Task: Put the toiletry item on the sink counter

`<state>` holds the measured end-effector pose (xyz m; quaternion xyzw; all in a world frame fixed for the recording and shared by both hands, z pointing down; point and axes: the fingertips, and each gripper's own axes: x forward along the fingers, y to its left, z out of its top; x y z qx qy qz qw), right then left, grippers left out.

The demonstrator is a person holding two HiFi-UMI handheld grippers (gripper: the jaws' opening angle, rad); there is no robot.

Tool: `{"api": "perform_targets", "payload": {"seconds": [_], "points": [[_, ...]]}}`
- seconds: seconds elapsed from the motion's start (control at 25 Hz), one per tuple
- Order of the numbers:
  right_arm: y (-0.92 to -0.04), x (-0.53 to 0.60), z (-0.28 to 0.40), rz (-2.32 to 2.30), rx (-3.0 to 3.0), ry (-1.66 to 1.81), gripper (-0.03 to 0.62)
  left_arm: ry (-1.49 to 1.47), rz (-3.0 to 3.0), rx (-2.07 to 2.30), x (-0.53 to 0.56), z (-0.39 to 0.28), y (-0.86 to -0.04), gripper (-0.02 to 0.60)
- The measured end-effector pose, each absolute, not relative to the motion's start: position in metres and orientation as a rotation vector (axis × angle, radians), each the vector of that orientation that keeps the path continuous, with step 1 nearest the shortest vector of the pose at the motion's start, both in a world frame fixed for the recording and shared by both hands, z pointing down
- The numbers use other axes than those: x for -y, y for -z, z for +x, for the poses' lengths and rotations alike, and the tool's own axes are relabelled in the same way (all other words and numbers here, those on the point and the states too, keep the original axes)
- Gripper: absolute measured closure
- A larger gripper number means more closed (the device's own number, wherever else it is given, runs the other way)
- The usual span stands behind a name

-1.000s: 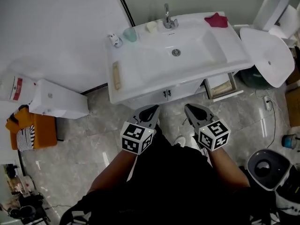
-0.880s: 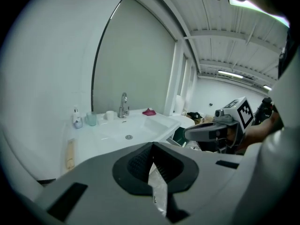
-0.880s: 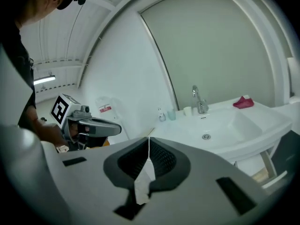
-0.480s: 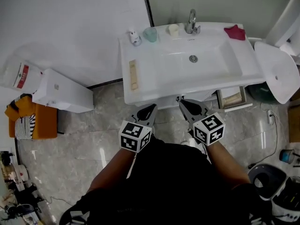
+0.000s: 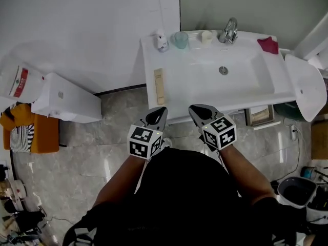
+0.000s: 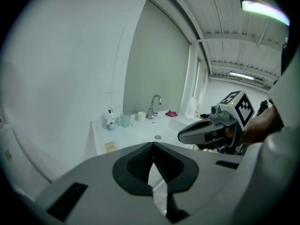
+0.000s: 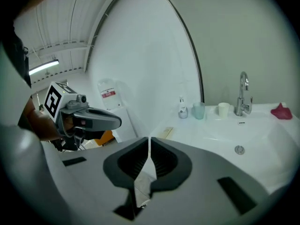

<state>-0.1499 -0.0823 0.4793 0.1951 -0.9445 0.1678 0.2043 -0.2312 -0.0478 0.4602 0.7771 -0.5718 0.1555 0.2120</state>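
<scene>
So the toiletry stuff is all sitting on the white sink worktop (image 5: 179,100), and neither gripper is carrying any of it. A flat beige pack (image 5: 159,86) lies along the left side of the worktop, near the front edge. A small white bottle (image 5: 161,41) stands upright in the back left corner. Can't really say which of the two is the item the task means.

Just right of the bottle there's a teal cup (image 5: 180,39), then a white cup (image 5: 206,36), then the chrome faucet (image 5: 230,31) behind the basin. A red cloth (image 5: 268,45) sits at the back right corner.

The left gripper (image 5: 158,110) is held in front of the worktop's front edge, roughly below the beige pack, not touching it. Its jaws are pressed together at the tips with nothing between them. The right gripper (image 5: 198,108) is beside it, a bit apart, also in front of the edge, jaws closed tight and empty too.

Off to the left a white box (image 5: 66,99) lies on the marbled floor (image 5: 102,152), with something orange (image 5: 28,132) next to it.
</scene>
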Motion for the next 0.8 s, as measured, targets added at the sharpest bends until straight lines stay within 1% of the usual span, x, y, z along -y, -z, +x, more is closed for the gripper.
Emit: {"api": "perform_targets", "payload": {"seconds": [0.36, 0.8], "points": [[-0.533, 0.097, -0.24, 0.471, 2.495, -0.398, 0.589, -0.468, 2.13, 1.537, 0.065, -0.298, -0.491, 0.578], [-0.596, 0.124, -0.303, 0.477, 2.33, -0.418, 0.589, -0.469, 2.111, 1.499, 0.069, -0.35, -0.506, 0.578]]}}
